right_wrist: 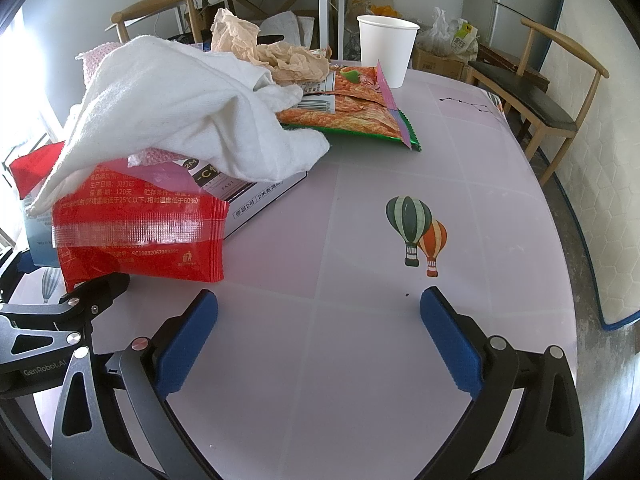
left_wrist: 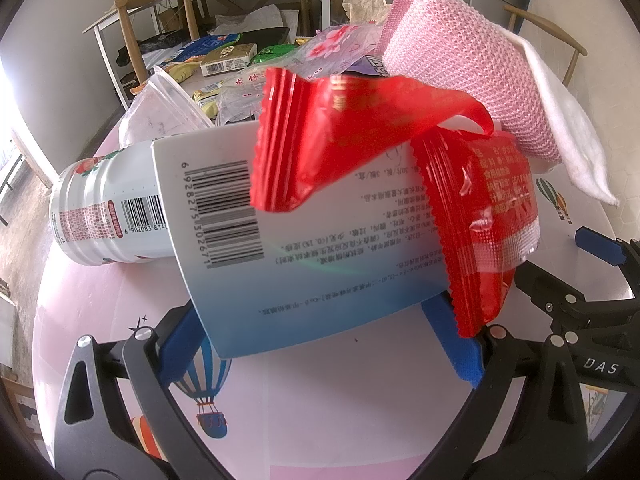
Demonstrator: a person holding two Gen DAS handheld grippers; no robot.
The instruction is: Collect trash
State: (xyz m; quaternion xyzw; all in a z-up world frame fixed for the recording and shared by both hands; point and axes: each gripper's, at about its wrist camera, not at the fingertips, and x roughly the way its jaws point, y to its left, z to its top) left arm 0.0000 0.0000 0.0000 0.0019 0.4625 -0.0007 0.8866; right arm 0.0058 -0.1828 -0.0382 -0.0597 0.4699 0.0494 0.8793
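The left gripper has its blue fingers spread either side of a white-and-blue box; whether they press it cannot be told. A torn red wrapper drapes over the box, with a pink-and-white cloth heaped behind and a white can lying beside it. The right gripper hovers released above bare counter; a paper cup stands near the counter's far edge.

wrist views, low, close, perhaps sharing red wrapper
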